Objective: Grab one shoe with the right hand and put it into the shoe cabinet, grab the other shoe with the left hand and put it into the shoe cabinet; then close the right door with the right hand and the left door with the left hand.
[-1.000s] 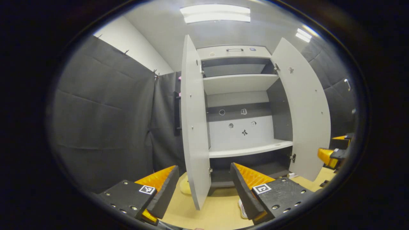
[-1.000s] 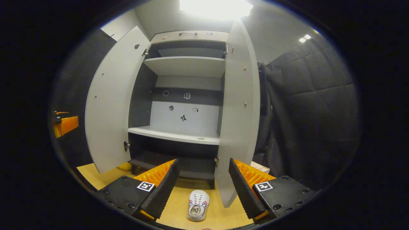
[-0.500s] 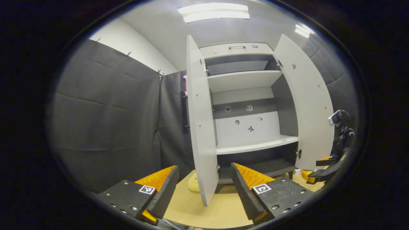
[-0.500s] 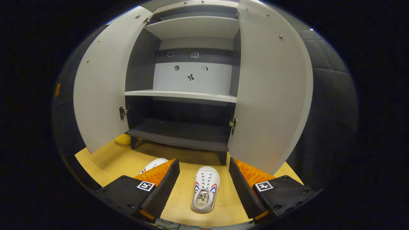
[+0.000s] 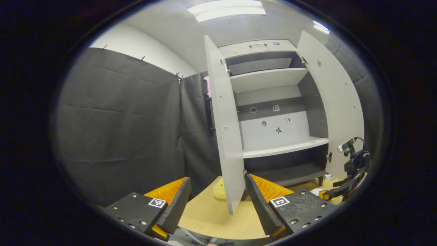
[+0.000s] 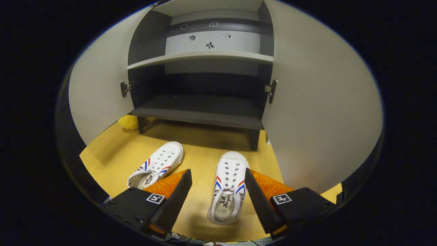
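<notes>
Shoes lie on the wooden floor (image 6: 112, 150) before the open shoe cabinet (image 6: 198, 112): left shoe (image 6: 157, 165) angled, right shoe (image 6: 228, 186) between the spread fingers of the right tool (image 6: 217, 191), not gripped. Left tool (image 5: 218, 201) hangs released near the left door (image 5: 227, 126). Step in hand looks like the first grab; next, lower and clench on the right shoe.

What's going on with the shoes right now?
Right gripper open over right-hand shoe. Left gripper open, holding nothing. Other shoe on floor. Cabinet doors open, bottom shelf bare.
</notes>
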